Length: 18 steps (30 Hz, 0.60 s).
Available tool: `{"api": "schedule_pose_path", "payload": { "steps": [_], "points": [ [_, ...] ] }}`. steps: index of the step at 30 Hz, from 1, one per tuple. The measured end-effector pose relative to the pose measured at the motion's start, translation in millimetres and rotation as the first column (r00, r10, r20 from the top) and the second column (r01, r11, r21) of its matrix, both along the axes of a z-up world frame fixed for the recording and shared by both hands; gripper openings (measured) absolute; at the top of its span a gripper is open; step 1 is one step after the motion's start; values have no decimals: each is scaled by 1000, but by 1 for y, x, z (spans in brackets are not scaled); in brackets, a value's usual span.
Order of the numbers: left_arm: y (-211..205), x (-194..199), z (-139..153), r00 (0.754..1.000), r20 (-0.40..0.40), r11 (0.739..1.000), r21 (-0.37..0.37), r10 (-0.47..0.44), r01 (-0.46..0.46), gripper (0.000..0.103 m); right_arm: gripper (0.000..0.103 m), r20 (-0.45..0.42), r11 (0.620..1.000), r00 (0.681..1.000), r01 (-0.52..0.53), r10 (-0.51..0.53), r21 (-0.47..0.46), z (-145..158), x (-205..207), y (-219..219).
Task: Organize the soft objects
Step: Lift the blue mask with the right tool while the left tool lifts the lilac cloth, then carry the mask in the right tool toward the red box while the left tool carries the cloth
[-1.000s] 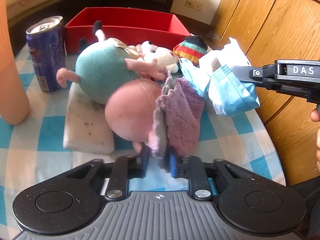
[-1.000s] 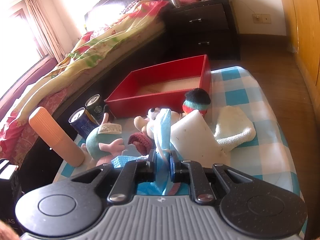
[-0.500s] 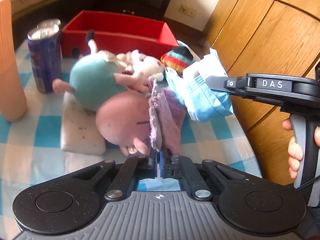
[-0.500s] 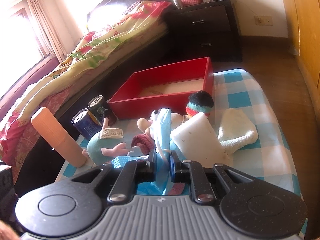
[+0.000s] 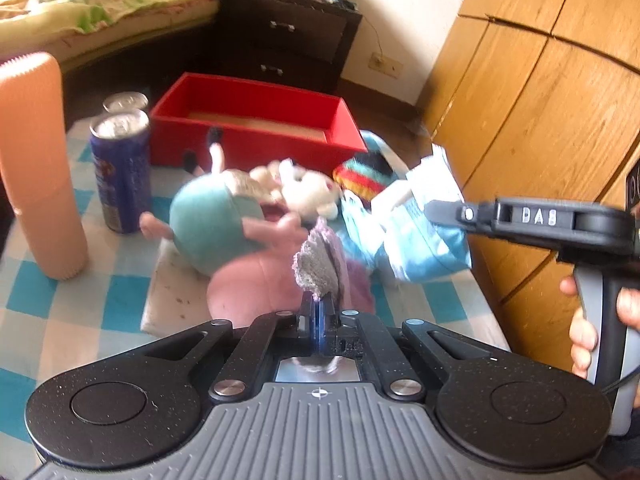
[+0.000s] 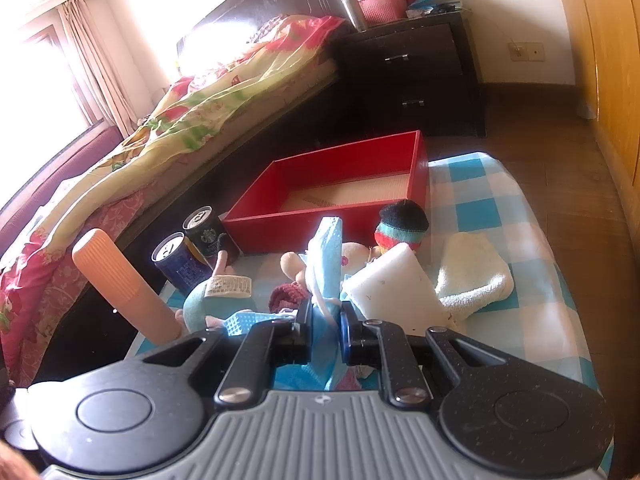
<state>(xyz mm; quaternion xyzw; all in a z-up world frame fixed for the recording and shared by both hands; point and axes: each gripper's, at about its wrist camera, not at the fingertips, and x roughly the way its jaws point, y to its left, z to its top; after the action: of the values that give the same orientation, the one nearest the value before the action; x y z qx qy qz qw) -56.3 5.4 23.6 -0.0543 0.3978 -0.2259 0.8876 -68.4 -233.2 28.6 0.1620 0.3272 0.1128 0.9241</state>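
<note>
My left gripper (image 5: 319, 312) is shut on a purple-grey cloth (image 5: 320, 266), held above the table in front of a teal and pink plush toy (image 5: 216, 236). My right gripper (image 6: 324, 320) is shut on a blue face mask (image 6: 326, 264); it also shows in the left wrist view (image 5: 432, 248), hanging from the right gripper's fingers. An open red box (image 6: 340, 192) stands at the table's far side, also in the left wrist view (image 5: 256, 120). A small white plush (image 5: 308, 192) and a striped knit hat (image 6: 402, 228) lie in front of the box.
Two drink cans (image 5: 120, 168) and an orange ribbed cylinder (image 5: 38, 168) stand at the left. A white sponge block (image 6: 396, 288) and a white towel (image 6: 472, 276) lie on the checked tablecloth (image 6: 488, 204). A wooden wardrobe (image 5: 540, 100) stands to the right.
My left gripper has lifted the purple-grey cloth up and back, so the view shows more of the room. My right gripper has raised the mask slightly.
</note>
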Motion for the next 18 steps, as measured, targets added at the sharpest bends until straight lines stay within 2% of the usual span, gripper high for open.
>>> {"api": "schedule_pose_path", "payload": {
  "steps": [10, 18],
  "points": [
    [3, 9, 46, 995, 97, 996, -89, 17, -8, 0, 0, 78, 1000, 997, 6, -7, 13, 20, -1, 3],
    [2, 22, 81, 980, 194, 988, -152, 35, -5, 0, 0, 152, 1000, 988, 14, -18, 26, 45, 2, 8]
  ]
}}
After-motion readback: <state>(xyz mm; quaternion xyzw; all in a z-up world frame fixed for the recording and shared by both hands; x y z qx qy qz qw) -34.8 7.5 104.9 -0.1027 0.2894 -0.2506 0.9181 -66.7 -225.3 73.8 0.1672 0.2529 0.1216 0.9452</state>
